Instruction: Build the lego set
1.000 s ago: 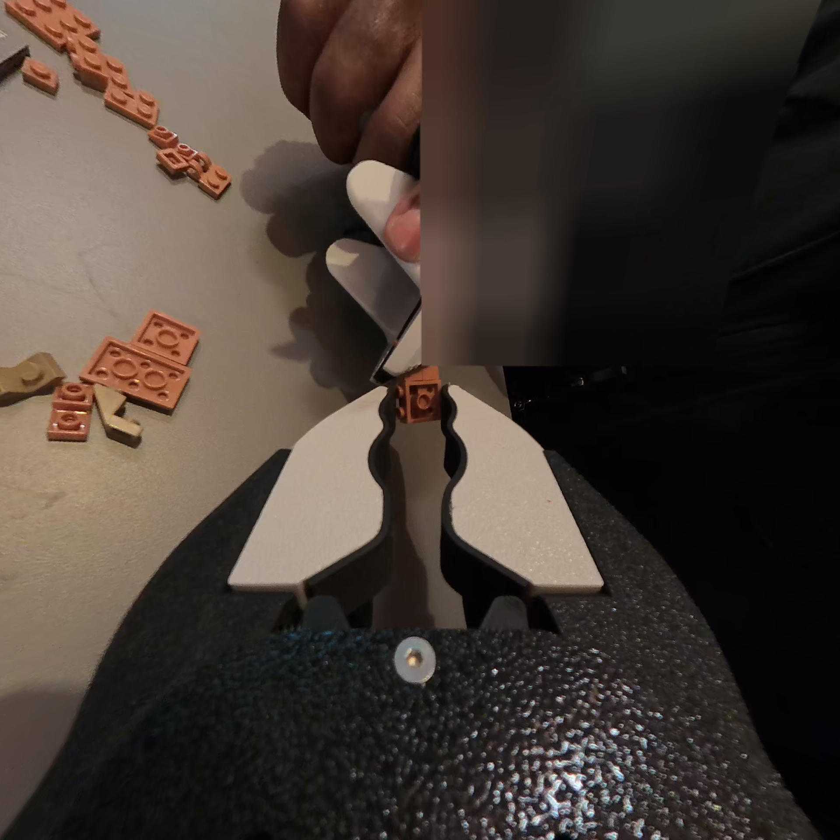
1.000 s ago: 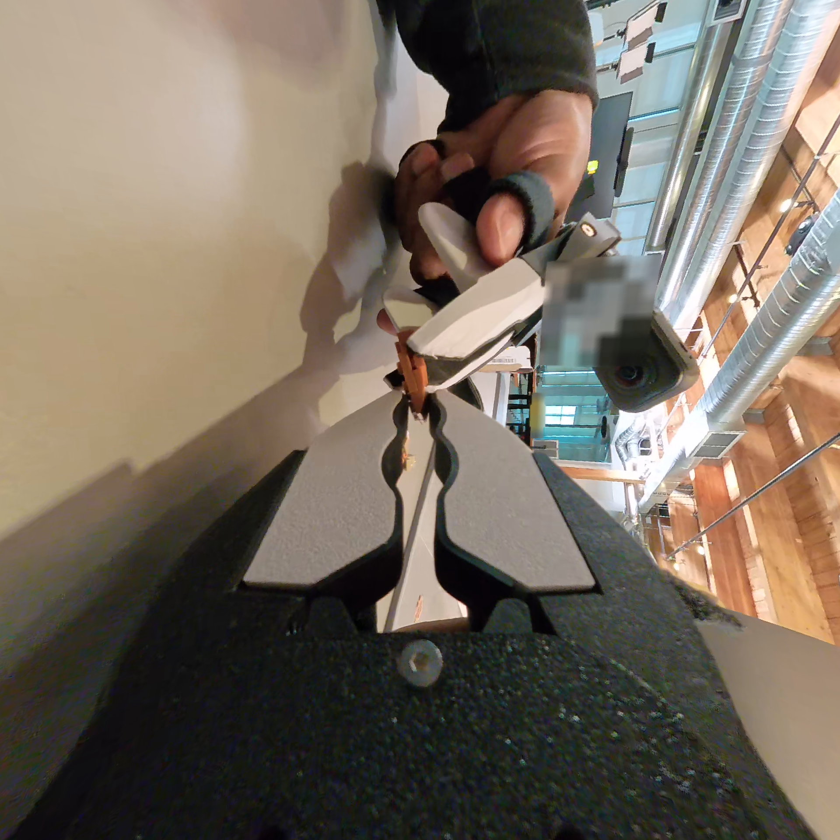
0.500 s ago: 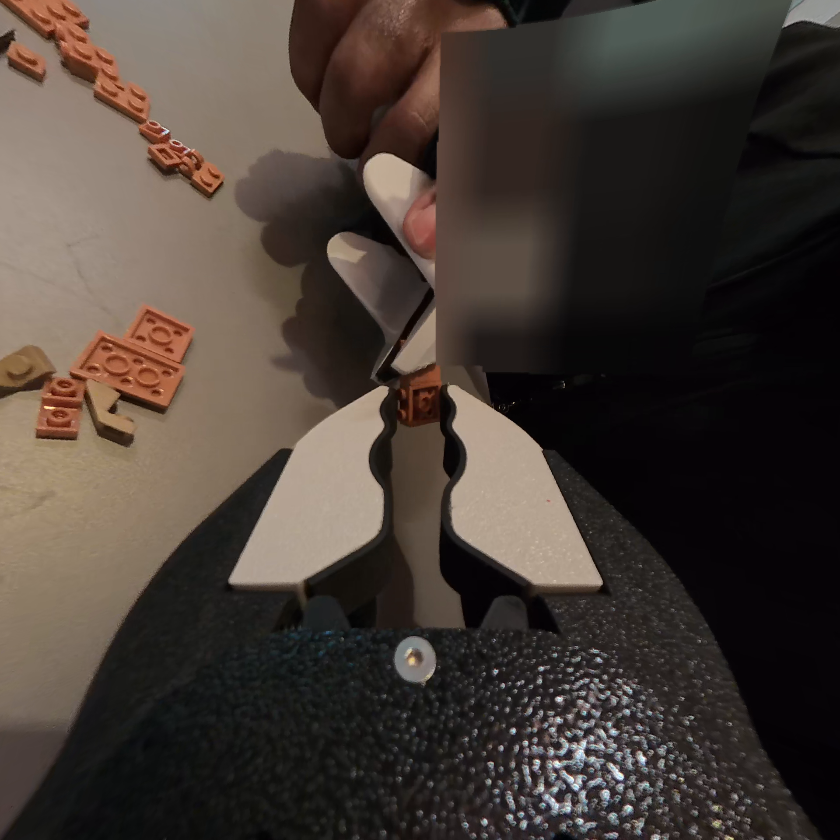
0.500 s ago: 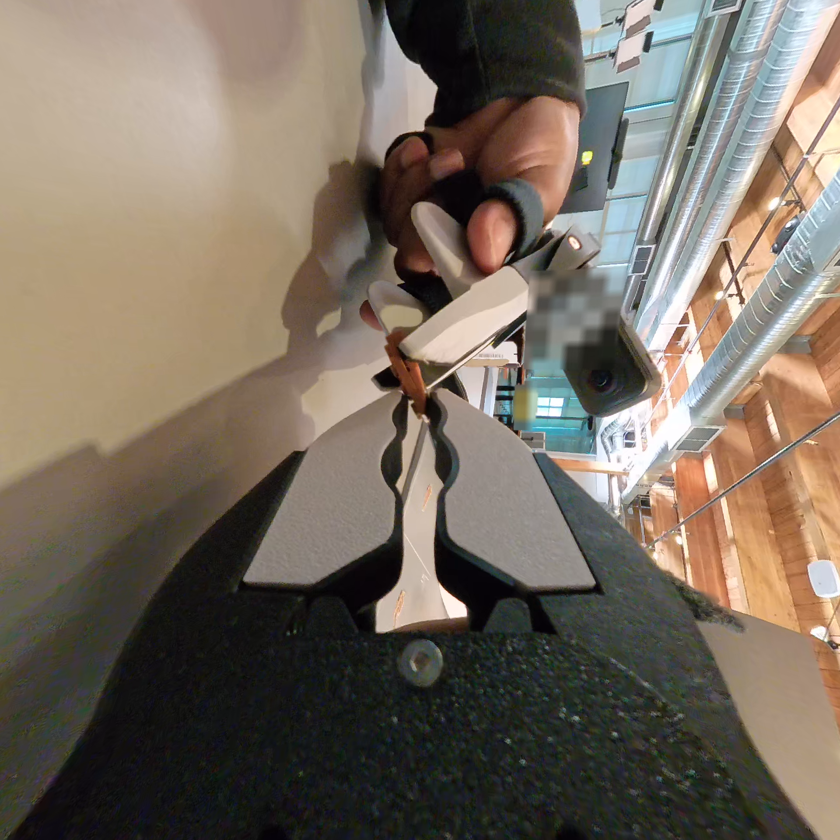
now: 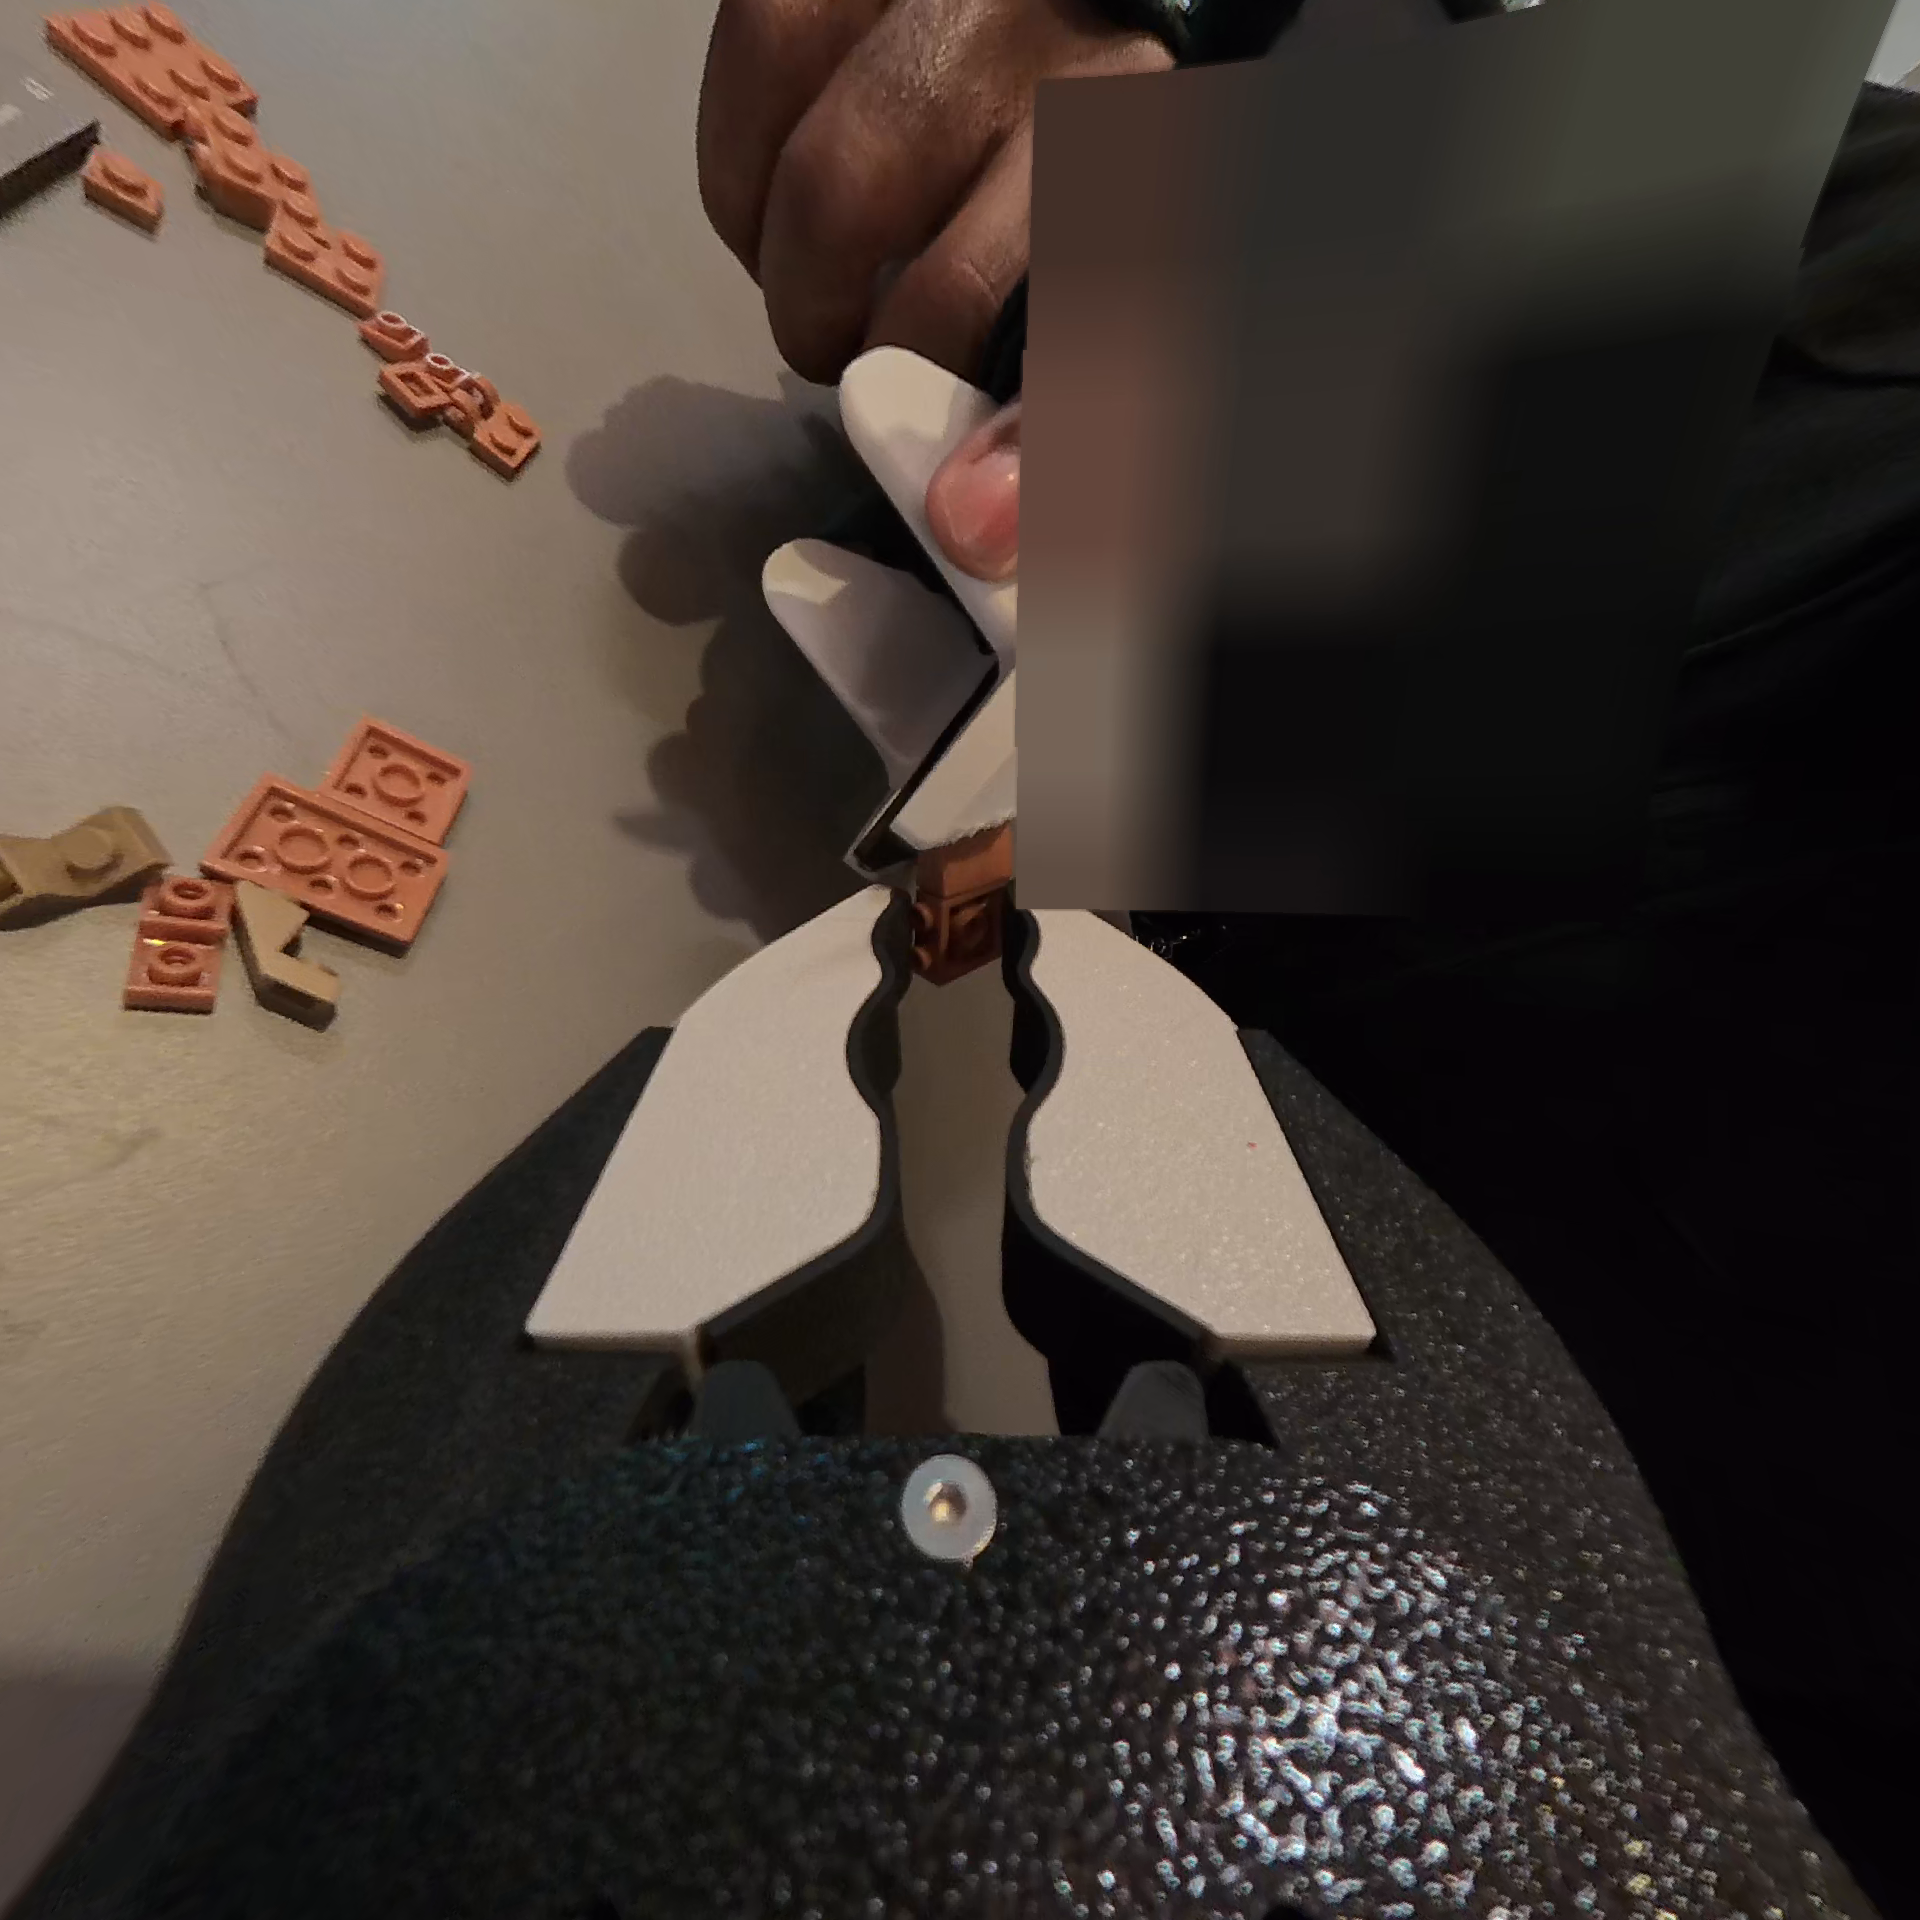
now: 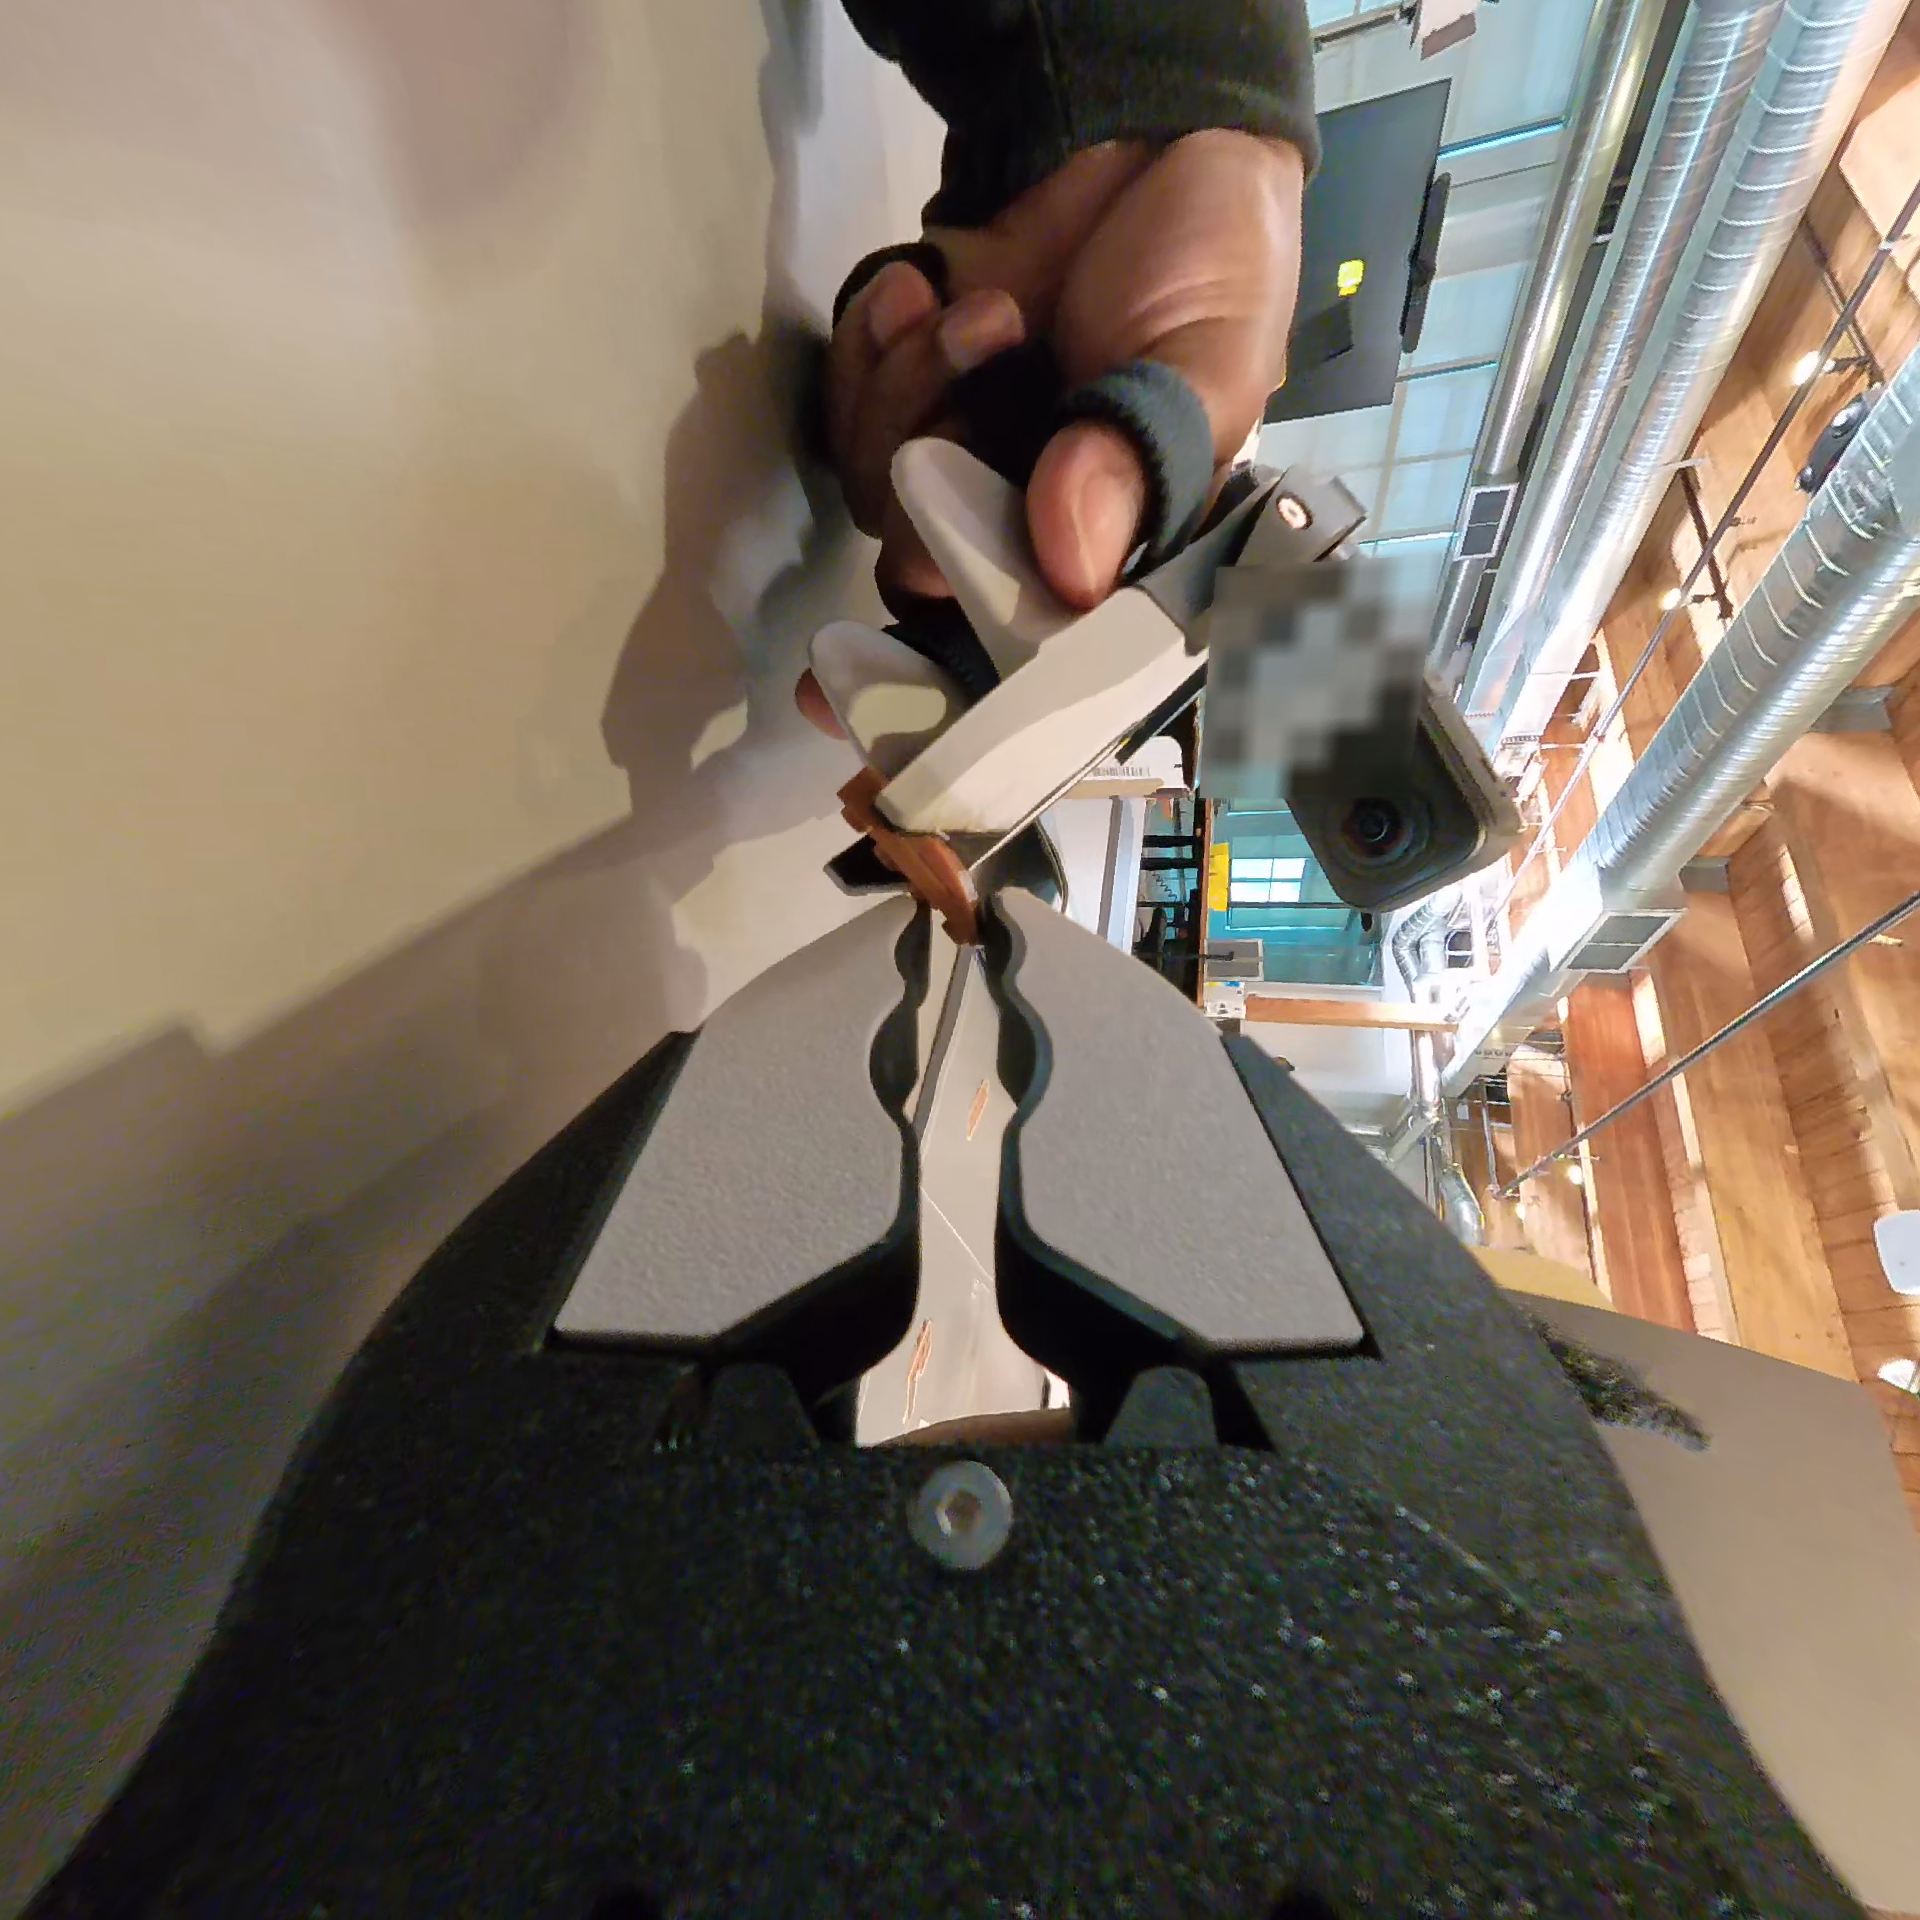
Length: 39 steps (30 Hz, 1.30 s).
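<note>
My left gripper (image 5: 956, 925) is shut on a small orange-brown brick (image 5: 961, 940), held above the grey table (image 5: 312, 1195). The right gripper (image 5: 920, 831) meets it tip to tip from above, its white fingers closed over the upper part of the same orange piece. In the right wrist view my right gripper (image 6: 961, 916) is shut on the thin edge of the orange piece (image 6: 925, 868). The left gripper (image 6: 899, 821) clamps the other end, held by a hand (image 6: 1091, 312). Both pairs of pads press on the piece.
Loose orange plates lie on the table at the left (image 5: 332, 868) and far upper left (image 5: 260, 177). Tan pieces (image 5: 73, 868) (image 5: 281, 961) lie beside them. A hand (image 5: 873, 177) holds the right gripper. The left gripper's camera (image 6: 1382, 821) shows at the right. My two grippers' fingertips are within a few centimetres of each other.
Both grippers stay shut on the orange piece, tip to tip. The pair has shifted only slightly, and the left gripper's camera has tilted a little in the right wrist view.
</note>
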Motion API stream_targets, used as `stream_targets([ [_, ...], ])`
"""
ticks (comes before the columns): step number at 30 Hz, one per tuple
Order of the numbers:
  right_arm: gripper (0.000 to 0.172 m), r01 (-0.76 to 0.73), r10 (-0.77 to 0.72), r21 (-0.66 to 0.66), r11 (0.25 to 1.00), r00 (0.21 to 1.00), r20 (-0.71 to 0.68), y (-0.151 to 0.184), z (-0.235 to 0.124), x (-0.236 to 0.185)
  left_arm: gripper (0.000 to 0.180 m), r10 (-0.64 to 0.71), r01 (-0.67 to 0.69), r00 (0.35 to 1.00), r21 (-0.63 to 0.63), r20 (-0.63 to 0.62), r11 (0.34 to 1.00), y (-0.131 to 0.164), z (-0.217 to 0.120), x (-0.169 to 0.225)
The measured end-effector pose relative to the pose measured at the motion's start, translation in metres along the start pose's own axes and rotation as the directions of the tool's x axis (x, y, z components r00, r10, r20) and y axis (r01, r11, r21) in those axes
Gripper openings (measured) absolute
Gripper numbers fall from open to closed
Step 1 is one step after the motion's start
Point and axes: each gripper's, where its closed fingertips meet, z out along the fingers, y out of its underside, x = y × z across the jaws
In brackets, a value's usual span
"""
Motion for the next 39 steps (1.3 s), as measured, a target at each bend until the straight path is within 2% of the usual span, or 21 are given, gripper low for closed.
stream_targets([
  [9,0.01,-0.025,0.025,-0.005,1.0,0.999,-0.039,0.004,0.0,0.005,0.016,0.026,-0.026,1.0,0.021,0.001,0.999,-0.003,-0.001,0.001],
  [15,0.018,-0.053,0.051,-0.031,0.998,0.998,-0.045,0.01,0.002,0.006,0.016,0.049,-0.048,0.999,0.034,-0.025,0.998,-0.006,0.0,0.006],
  [18,0.022,-0.102,0.099,-0.051,0.993,0.994,-0.051,0.015,0.003,0.009,0.016,0.052,-0.046,0.997,0.087,-0.064,0.995,-0.012,-0.005,0.011],
  [23,0.023,-0.268,0.264,-0.057,0.962,0.962,-0.069,0.025,-0.001,0.02,0.016,0.091,-0.051,0.985,0.256,-0.148,0.965,-0.034,-0.023,0.022],
  [27,0.022,-0.507,0.508,0.018,0.862,0.86,-0.056,0.021,-0.007,0.031,0.016,0.192,-0.088,0.966,0.482,-0.173,0.872,-0.061,-0.045,0.031],
  [31,0.019,-0.712,0.722,0.129,0.69,0.688,-0.067,0.016,-0.013,0.049,0.016,0.256,-0.103,0.958,0.674,-0.131,0.732,-0.084,-0.063,0.031],
  [36,0.017,-0.824,0.852,0.219,0.523,0.512,-0.113,0.021,-0.014,0.071,0.016,0.238,-0.047,0.966,0.834,-0.103,0.55,-0.103,-0.078,0.023],
  [39,0.018,-0.849,0.879,0.227,0.477,0.457,-0.137,0.027,-0.012,0.076,0.016,0.215,-0.029,0.972,0.865,-0.092,0.5,-0.108,-0.078,0.018],
])
